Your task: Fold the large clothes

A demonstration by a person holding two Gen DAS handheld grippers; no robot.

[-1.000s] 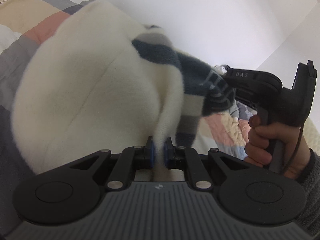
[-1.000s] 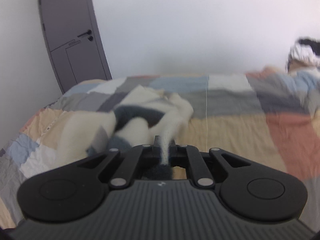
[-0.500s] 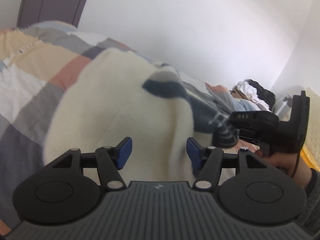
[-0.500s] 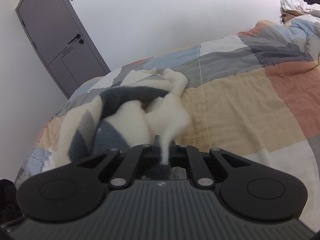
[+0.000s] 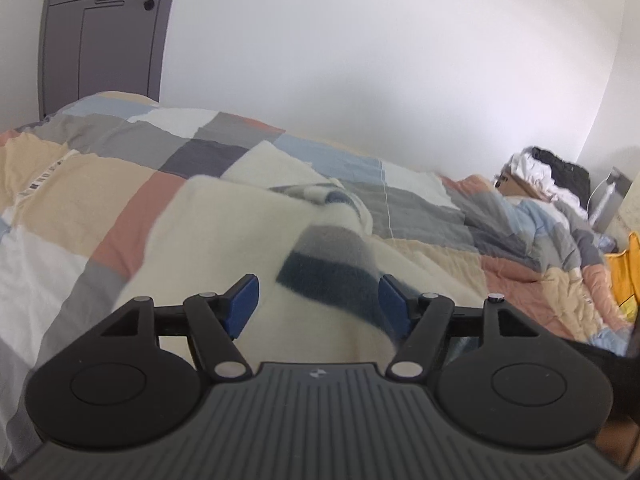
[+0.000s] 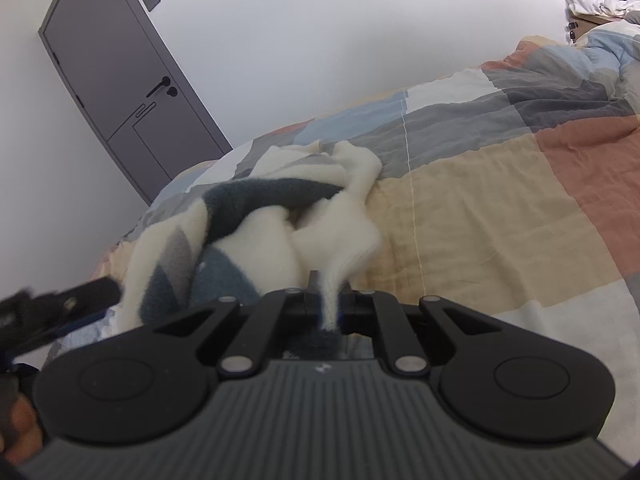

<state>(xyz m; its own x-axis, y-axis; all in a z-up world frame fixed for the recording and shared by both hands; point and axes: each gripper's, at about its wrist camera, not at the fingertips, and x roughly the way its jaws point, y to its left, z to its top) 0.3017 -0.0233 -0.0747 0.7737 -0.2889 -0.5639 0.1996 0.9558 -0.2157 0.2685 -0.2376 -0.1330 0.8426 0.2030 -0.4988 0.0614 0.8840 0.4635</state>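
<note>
Item: fleece garment (image 6: 256,236), cream w/ navy and grey blocks; thick, fuzzy, bunched in soft rolls. Loc: on patchwork quilt (image 6: 500,200), at 10 o'clock from my right gripper (image 6: 330,312).
Right gripper: clamped on a cream hem.
Left gripper (image 5: 316,304): jaws opening, blue pads clear of fabric.
Progress, my est.: early; garment crumpled, no neat fold visible, flattening and folds left.

A bed covered by a patchwork quilt (image 5: 120,184) of beige, grey, salmon, white and blue squares carries a cream fleece garment with navy and grey patches (image 5: 224,232) near its door-side end; rumpled bedding (image 5: 532,220) lies toward the far end.
</note>
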